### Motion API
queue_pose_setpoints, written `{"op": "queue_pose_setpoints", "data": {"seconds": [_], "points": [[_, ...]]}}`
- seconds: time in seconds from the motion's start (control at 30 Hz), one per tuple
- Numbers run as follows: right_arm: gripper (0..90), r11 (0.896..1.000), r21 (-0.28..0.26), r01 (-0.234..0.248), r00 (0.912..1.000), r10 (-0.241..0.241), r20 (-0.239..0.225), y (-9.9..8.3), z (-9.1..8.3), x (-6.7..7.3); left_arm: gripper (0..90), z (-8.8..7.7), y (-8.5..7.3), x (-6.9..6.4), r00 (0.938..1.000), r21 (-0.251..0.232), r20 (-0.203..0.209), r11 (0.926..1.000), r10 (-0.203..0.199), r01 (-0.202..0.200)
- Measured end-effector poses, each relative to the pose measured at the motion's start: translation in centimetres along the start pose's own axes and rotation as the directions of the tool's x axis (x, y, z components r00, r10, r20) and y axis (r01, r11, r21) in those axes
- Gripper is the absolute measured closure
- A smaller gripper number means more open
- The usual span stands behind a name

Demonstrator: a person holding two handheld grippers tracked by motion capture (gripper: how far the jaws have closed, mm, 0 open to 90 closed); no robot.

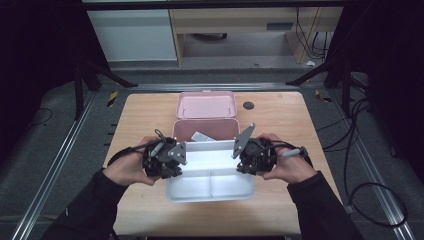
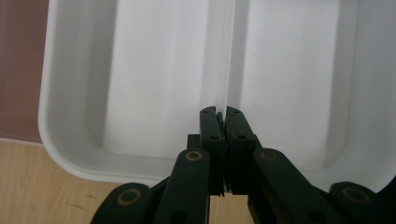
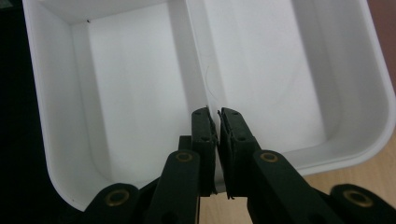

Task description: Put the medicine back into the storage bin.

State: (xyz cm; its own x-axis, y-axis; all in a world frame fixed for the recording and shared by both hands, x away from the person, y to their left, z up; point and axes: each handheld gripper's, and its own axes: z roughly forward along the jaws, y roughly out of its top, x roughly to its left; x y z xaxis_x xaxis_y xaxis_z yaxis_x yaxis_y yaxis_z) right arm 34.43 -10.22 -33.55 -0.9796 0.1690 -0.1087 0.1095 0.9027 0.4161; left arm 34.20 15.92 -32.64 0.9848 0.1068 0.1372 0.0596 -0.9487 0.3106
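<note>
Item: white divided tray (image 1: 210,187), held over pink box (image 1: 206,127) on table (image 1: 145,110). L claw (image 2: 222,112) & R claw (image 3: 214,112) each clenched on the tray's edge. Step: likely lifting tray out; next needs level carry, set-down clear of box.

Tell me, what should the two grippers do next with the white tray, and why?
Probably carry the white tray a little toward the person and set it on the bare table. The left gripper and the right gripper are each shut on its middle divider, one at each side. It sits partly over the open pink box, so moving it away would uncover the inside.
</note>
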Motion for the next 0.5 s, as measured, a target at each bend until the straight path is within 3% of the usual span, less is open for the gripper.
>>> {"op": "queue_pose_setpoints", "data": {"seconds": [0.23, 0.5], "points": [[85.0, 1.0, -0.031, -0.003, 0.9997, 0.004, 0.022, 0.9, -0.8, -3.7, 87.2, -0.9, 0.0, 4.2, 1.0, -0.041, -0.003, 0.9992, -0.004, 0.003], [85.0, 0.999, -0.048, 0.009, 0.9998, -0.008, 0.016, 2.3, 0.5, -7.3, 86.8, -0.8, -0.7, 8.2, 0.9989, -0.001, 0.02, 0.9991, -0.042, 0.042]]}}
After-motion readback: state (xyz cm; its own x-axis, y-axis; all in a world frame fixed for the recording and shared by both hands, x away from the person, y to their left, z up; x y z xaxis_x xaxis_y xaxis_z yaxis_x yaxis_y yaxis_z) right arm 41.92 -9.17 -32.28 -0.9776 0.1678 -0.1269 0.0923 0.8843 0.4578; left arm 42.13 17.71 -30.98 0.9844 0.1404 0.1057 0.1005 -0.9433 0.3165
